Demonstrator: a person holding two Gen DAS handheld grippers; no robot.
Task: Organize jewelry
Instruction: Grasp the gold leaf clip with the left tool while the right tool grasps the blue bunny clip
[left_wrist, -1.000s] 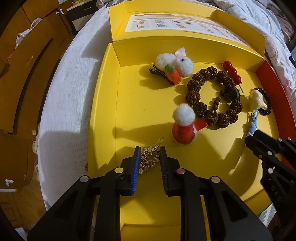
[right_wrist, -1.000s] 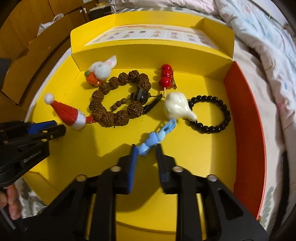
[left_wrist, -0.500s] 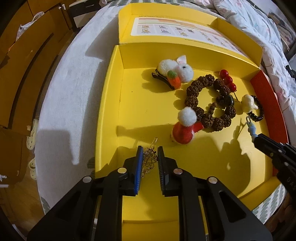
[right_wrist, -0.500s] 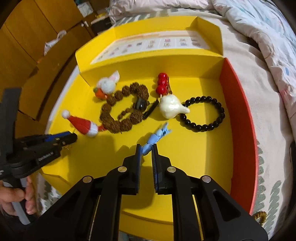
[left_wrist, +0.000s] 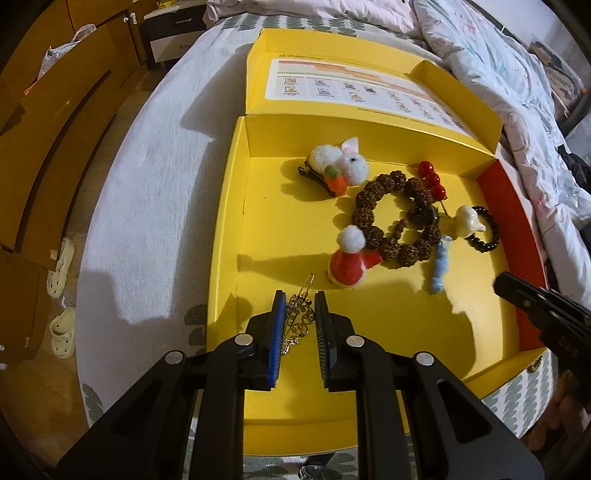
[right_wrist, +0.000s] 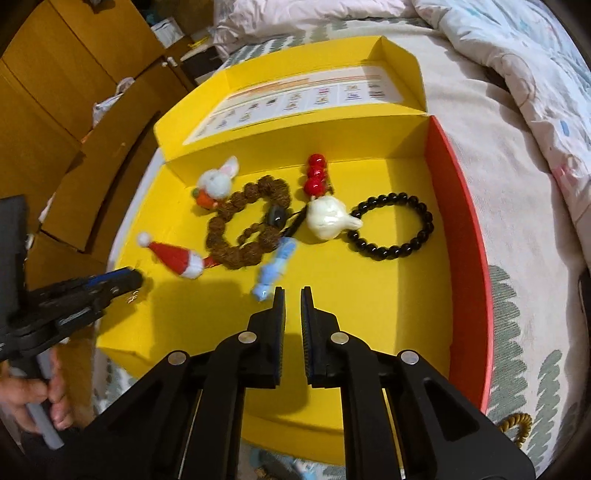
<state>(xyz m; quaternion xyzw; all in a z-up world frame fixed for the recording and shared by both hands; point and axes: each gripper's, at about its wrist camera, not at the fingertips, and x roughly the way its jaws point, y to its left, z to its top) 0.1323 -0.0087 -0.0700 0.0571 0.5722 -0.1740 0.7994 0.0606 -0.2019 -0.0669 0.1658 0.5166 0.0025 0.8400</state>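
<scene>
1. Yellow box (left_wrist: 229, 229): open, with a red side wall (right_wrist: 465, 206), lying on the bed (left_wrist: 147, 206); its lid is folded back flat, printed chart facing up.
2. Left gripper (left_wrist: 299, 314): held low over the near left corner of the box, pointing forward along the floor of it. The fingers (left_wrist: 277, 325) stand a little apart with a gold hairpin (left_wrist: 300, 315) between them. The pin lies against the blue pad of the left finger; whether the right finger touches it cannot be told. The person's hand (right_wrist: 33, 398) grips the handle, seen at the left edge of the right wrist view.
3. Right gripper (right_wrist: 292, 295): held over the near middle of the box, pointing toward the far wall. Its fingers (right_wrist: 277, 317) are nearly together, a narrow gap between them, nothing in the gap.
4. Blue clip (right_wrist: 275, 267): on the box floor just left of the right gripper's tips, blurred in both views; not held.
5. Santa hat clip (left_wrist: 349, 258): on the floor ahead of the left gripper, touching the brown bead bracelet (left_wrist: 391, 221).
6. Rabbit clip (left_wrist: 340, 168): white, with an orange carrot, near the far wall.
7. Red berry pin (right_wrist: 316, 173): three red balls in a row, beside the brown bracelet.
8. White garlic charm (right_wrist: 328, 218): resting against the black bead bracelet (right_wrist: 399, 225), which lies toward the red wall.
</scene>
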